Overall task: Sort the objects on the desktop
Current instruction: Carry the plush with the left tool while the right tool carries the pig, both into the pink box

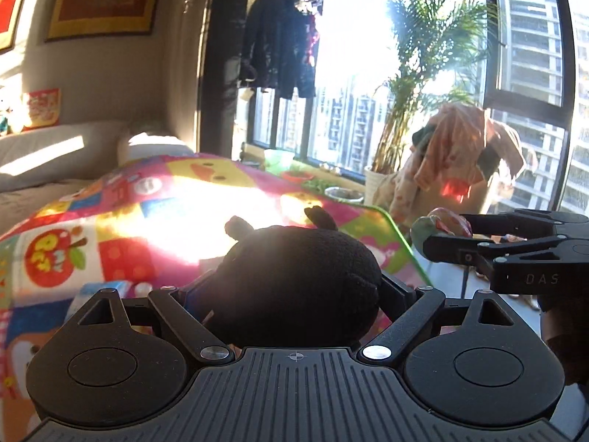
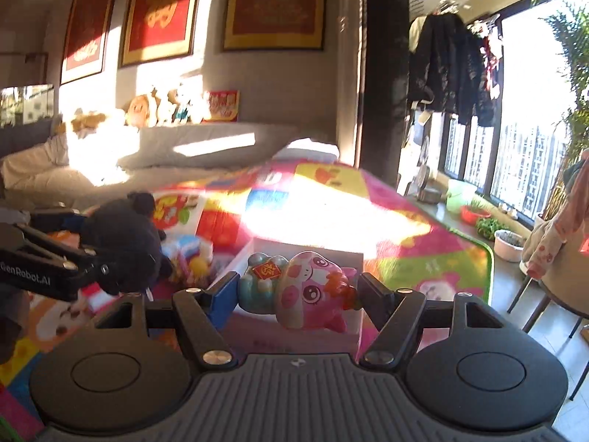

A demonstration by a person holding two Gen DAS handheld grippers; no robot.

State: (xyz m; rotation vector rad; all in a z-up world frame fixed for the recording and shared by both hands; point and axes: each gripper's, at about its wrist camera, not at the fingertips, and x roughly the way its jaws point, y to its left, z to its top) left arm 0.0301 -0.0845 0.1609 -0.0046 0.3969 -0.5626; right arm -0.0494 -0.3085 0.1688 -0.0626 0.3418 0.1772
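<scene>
You hold a black plush toy (image 1: pixel 294 287) in your left hand-held gripper (image 1: pixel 291 294) and a pink figurine (image 2: pixel 309 291) in your right hand-held gripper (image 2: pixel 294 291), both lifted above the colourful mat (image 2: pixel 423 254), the white box (image 2: pixel 294 250) below awaiting them and small toys (image 2: pixel 191 258) left unsorted.

My own left gripper (image 1: pixel 294 294) is mostly buried: the black plush toy (image 1: pixel 298 287) fills the gap, so I cannot see my fingertips or where the pads meet it. The toy is backlit, a dark lump with no face readable. My right gripper (image 2: pixel 294 291) shows its blue pad on one side only; the pink cartoon toy (image 2: pixel 309 291) covers the rest. The white box (image 2: pixel 305 254) behind it is half hidden, its inside out of sight. Glare washes out the middle of the colourful mat (image 2: pixel 423 258). The small toys (image 2: pixel 191 258) on the mat are blurred beyond telling. In the left wrist view, the picture's edge cuts off the right gripper's body.
</scene>
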